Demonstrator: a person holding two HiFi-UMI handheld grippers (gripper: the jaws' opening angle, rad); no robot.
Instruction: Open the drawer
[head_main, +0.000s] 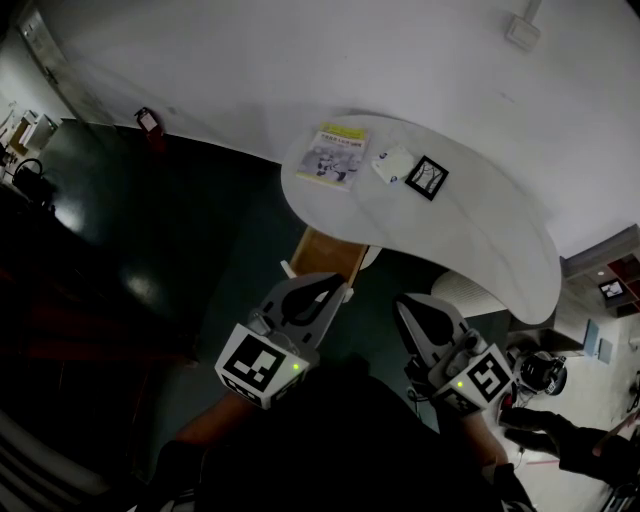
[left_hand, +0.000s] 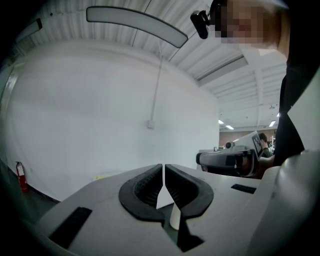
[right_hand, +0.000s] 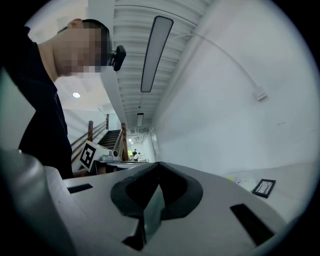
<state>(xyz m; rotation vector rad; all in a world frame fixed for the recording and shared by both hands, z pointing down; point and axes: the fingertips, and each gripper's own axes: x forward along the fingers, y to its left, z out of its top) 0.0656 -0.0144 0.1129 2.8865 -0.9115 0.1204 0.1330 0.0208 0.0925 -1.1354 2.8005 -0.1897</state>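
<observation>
The drawer (head_main: 328, 256) stands pulled out from under the left end of the white table (head_main: 470, 240), past its near edge. The drawer's bare wooden inside faces up, and its front end lies at the tip of the left gripper.

Nearest the person, the two grippers point away side by side and apart, each with its marker cube at the back. The left gripper (head_main: 338, 288) reaches to the drawer's front. In its own view, the left gripper (left_hand: 164, 167) has its jaws drawn in to a thin slit at the tips. A white sliver shows in the gap behind them, but it cannot be told what it is or whether it is pinched. The right gripper (head_main: 405, 305) hangs over the dark green floor (head_main: 200, 220), just right of the drawer and clear of it. Its jaws (right_hand: 159, 165) are fully together with nothing in them.

Three things lie in a row on the table towards its left end. A booklet (head_main: 334, 154) with a yellow top band is by the left edge. A small white card (head_main: 392, 165) is next to it, and a black-framed square (head_main: 427, 178) sits just right of the card.

Beyond the table rises a plain white wall (head_main: 300, 60). A red fire extinguisher (head_main: 148, 121) stands at its foot, well to the left.
</observation>
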